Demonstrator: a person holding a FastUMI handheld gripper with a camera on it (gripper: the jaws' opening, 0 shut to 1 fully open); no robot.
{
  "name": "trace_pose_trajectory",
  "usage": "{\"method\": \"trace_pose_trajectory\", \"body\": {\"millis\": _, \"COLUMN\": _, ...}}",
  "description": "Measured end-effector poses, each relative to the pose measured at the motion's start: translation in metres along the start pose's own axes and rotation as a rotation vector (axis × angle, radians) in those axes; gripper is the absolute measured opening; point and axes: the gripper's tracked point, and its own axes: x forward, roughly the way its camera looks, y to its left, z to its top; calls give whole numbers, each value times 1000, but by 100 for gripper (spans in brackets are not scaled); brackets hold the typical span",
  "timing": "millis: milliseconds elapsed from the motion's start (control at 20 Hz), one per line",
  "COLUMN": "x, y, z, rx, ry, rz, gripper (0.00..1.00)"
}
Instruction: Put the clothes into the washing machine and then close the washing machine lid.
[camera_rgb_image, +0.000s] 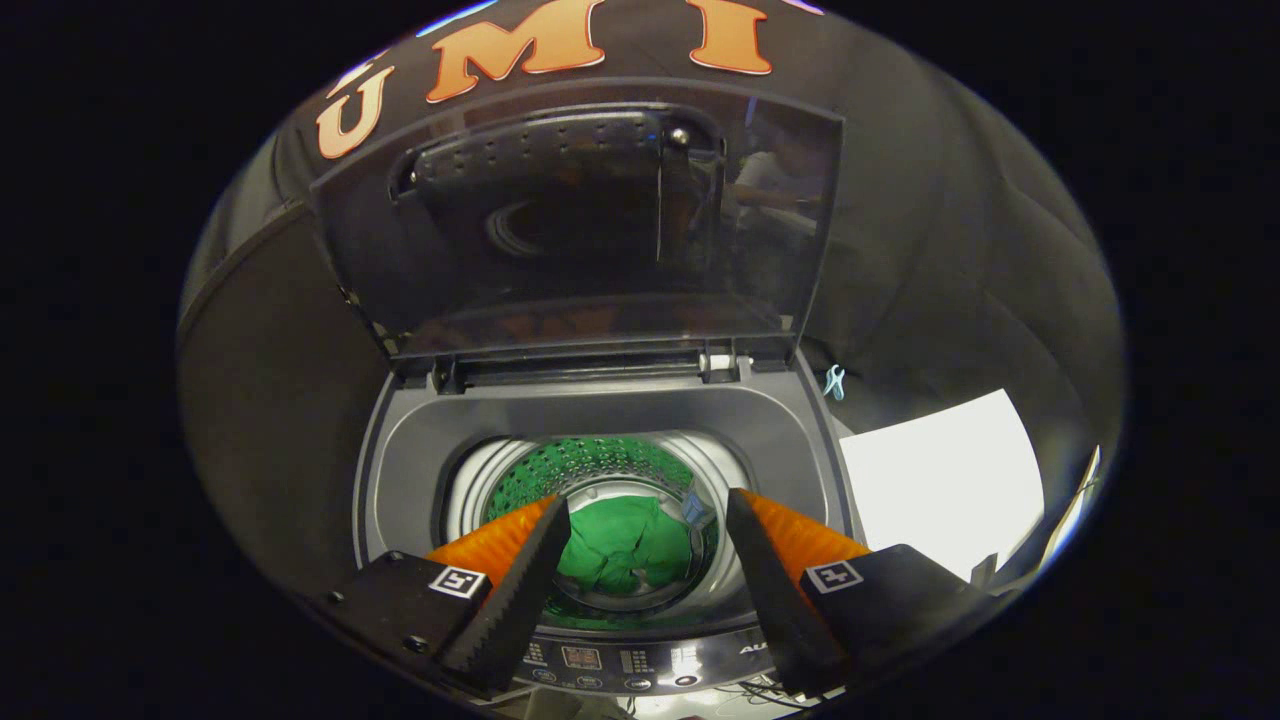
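Two fingers of the gripper (648, 520) stand spread wide above the open top of the washing machine (400, 470), with nothing between them but the view down into the drum. Neither finger touches the machine or the cloth.

Starting at the left, the machine's grey top frame curves round the tub opening, its inner wall smooth and sloping down to a pale ring. Inside that ring the drum (590, 462) shows a perforated wall that looks green. Low in the drum, seen in the gap between the fingers, lies the green garment (625, 545), crumpled into a loose heap with soft folds and a darker crease across its middle. It sits fully inside the tub, below the rim.

Beyond the drum the clear lid (580, 220) stands raised at the rear hinge, tilted back against the booth's black cloth wall. A dark handle plate runs across its upper part, and dim reflections show in the tinted panel.

Below the fingertips the control panel (620, 662) runs along the front edge of the machine, with small buttons and a display, too blurred to make out.

Further right, a small pale blue clip (834, 381) hangs just beside the machine's rear corner, and a white sheet (945, 485) lies next to the machine's side.
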Motion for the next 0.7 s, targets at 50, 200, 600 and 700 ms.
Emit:
{"method": "trace_pose_trajectory", "body": {"millis": 50, "x": -7, "y": -2, "z": 5, "rx": -1, "ry": -15, "rz": 0, "gripper": 100}}
{"method": "trace_pose_trajectory", "body": {"millis": 200, "x": -33, "y": -6, "z": 26, "rx": 3, "ry": -64, "rz": 8, "gripper": 100}}
{"method": "trace_pose_trajectory", "body": {"millis": 600, "x": -104, "y": -21, "z": 112, "rx": -28, "ry": -238, "rz": 3, "gripper": 100}}
{"method": "trace_pose_trajectory", "body": {"millis": 700, "x": -119, "y": -21, "z": 139, "rx": -33, "ry": -288, "rz": 3, "gripper": 100}}
